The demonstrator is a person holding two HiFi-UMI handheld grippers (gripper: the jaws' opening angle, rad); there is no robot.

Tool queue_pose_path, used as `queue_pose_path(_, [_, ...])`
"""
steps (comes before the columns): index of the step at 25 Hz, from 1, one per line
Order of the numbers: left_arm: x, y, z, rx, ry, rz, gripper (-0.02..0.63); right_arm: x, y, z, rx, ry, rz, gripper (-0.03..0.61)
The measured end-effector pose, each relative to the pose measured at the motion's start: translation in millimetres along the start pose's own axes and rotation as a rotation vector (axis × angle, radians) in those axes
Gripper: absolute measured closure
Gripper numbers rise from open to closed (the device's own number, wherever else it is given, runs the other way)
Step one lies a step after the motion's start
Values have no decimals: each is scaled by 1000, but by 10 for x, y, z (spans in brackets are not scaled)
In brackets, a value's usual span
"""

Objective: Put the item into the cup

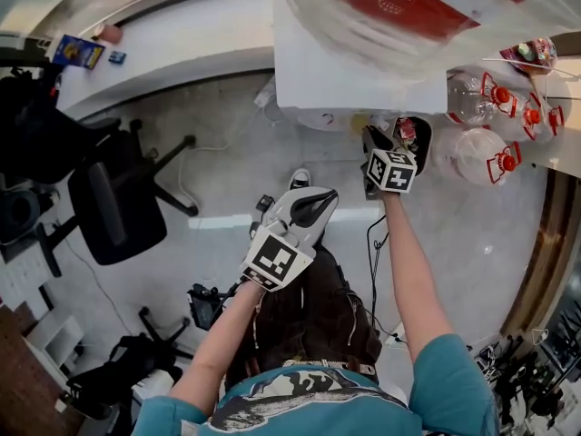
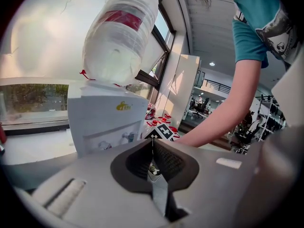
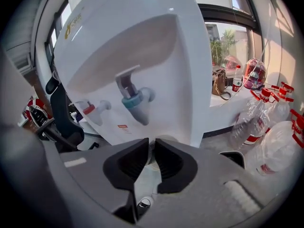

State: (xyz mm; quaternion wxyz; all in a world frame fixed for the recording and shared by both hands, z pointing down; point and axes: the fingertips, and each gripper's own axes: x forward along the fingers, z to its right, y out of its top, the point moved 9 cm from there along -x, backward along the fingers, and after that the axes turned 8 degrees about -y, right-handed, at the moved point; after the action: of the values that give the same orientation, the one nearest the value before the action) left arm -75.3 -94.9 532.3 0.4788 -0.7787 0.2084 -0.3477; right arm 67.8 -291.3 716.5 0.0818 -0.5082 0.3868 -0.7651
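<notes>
R gripper (image 3: 151, 150): jaws are seen almost together, w/ only a narrow slit left btw. the black pads. A pale, thin-walled thing is caught in that slit, and a rounded edge of it is shown just past the tips. It is taken for the cup (image 3: 163, 139), though not w/ certainty. The pads appear to be pressed on its wall. The gripper is pointed down at the front of the white water dispenser (image 3: 161, 51), just below the blue tap (image 3: 134, 100) and the red tap (image 3: 90, 109).

L gripper (image 2: 153, 144): jaws are closed, pad tips touching, nothing held btw. them. In the head view it is held nearer the person's body, well apart from the R one and back from the dispenser.

Containers: a big clear bottle (image 2: 121, 37) w/ a red label is set neck-down on top of the dispenser; its fill level can't be read. Clear jugs (image 3: 280, 148) w/ red caps are grouped on the floor just beside the dispenser, on the R gripper's side; they look empty. What is inside the cup can't be seen.

The item is not made out in any view. The cup's long axis and the way its mouth is turned can't be told, as only the edge past the tips is shown.
</notes>
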Motion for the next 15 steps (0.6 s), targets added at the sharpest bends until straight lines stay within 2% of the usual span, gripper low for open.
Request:
queue_pose_path(9, [-34,-70,-62,-10,7,-18,611,140,-30,-18,-16,15,-38,471])
queue_pose_path(15, [-14,-56,-55,-5,0,-18,611,108,-17,-26,-24,30,-42,466])
